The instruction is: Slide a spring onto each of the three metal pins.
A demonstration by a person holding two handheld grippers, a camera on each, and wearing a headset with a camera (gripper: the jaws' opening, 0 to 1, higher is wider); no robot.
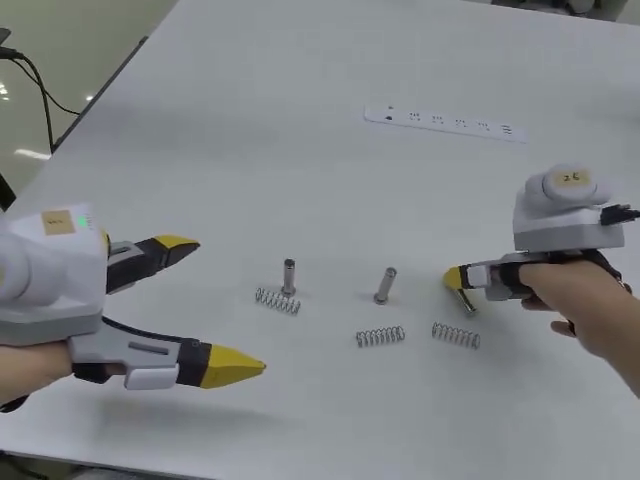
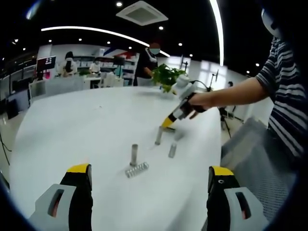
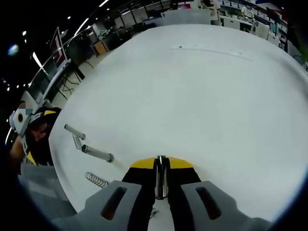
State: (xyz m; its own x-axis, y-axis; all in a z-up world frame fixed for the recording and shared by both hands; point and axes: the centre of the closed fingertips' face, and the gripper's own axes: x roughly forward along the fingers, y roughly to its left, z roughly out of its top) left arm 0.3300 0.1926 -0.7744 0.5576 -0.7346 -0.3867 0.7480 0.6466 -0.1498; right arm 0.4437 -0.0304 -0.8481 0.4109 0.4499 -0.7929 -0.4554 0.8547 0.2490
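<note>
The right gripper (image 1: pixel 458 279) was clamped on a pin (image 3: pixel 161 177), the nearest spring (image 1: pixel 456 336) lay flat on its side just beside it, and the left gripper (image 1: pixel 228 305) gaped wide, well apart

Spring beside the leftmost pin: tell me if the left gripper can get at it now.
Probably yes. The left gripper is open and faces the spring across bare table, nothing between. The upright pin stands close beside it, so a grasp might knock that.
</note>
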